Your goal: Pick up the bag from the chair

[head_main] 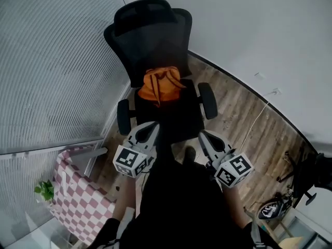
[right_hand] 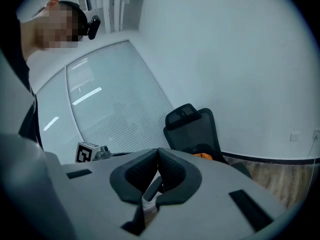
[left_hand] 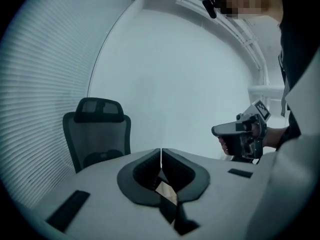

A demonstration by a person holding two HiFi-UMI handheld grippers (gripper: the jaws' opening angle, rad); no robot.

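- White plain wall (head_main: 249,25) closes the room on the far and right sides, and a grey ribbed blind (head_main: 52,61) covers the whole left side.
- Brown wood-plank floor (head_main: 244,118) runs between them, from the far corner to the near right.
- Black mesh office chair (head_main: 150,40) with a headrest stands in the far corner, its seat facing the person and an armrest on each side.
- Pink-and-white checked cloth (head_main: 78,191) lies at the near left, beside the blind.
- Orange fabric bag (head_main: 162,84) sits on the chair's seat, leaning against the backrest, well apart from both grippers.
- Left gripper (head_main: 150,127) hangs near the seat's front edge on the left, its jaws pressed together with nothing between them.
- Right gripper (head_main: 205,137) hangs on the right at about the same level, its jaws likewise closed on nothing.
- Small green leafy plant (head_main: 45,190) stands at the near left, just beside the checked cloth.
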